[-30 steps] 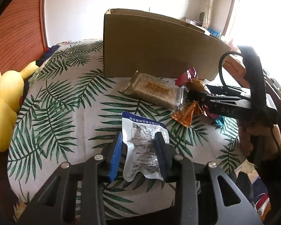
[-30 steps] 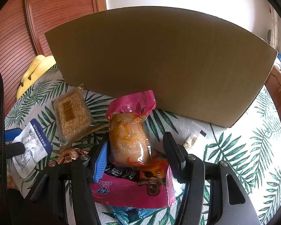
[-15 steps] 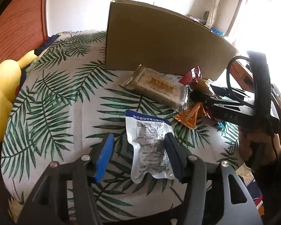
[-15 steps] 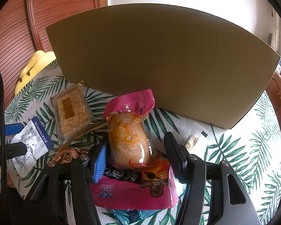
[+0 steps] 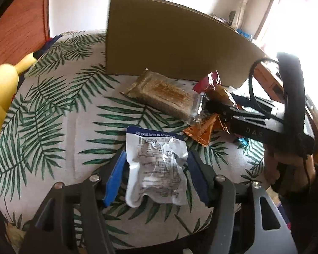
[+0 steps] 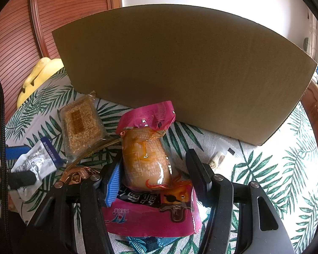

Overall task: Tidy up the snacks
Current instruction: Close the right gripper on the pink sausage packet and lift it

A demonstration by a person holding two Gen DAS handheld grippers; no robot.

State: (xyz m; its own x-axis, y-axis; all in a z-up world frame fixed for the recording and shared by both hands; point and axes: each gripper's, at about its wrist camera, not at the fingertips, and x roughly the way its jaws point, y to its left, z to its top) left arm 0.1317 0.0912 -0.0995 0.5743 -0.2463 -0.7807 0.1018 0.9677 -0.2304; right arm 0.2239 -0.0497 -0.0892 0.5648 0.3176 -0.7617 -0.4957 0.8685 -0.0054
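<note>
A white pouch with a blue top edge (image 5: 156,160) lies flat on the palm-leaf tablecloth (image 5: 53,127). My left gripper (image 5: 156,175) straddles it. Its jaws are opening, and the blue pad stands clear of the pouch's left edge. In the right wrist view, a pink pouch with an orange filling (image 6: 146,154) lies between the fingers of my right gripper (image 6: 154,180), which is open with a gap on the right side. A tall cardboard box (image 6: 180,69) stands just behind it. A sesame bar in clear wrap (image 5: 167,97) lies between the two grippers.
A crumpled gold wrapper (image 5: 201,131) sits beside the right gripper's fingers. A small white packet (image 6: 220,158) lies near the box's right end, and a blue wrapper (image 6: 146,241) peeks from under the pink pouch. A yellow plush toy (image 5: 0,97) lies at the table's left edge.
The left gripper's jaws have spread away from the white pouch, which was pinched between them and now rests loose on the cloth. The right gripper and pink pouch have stayed put.
</note>
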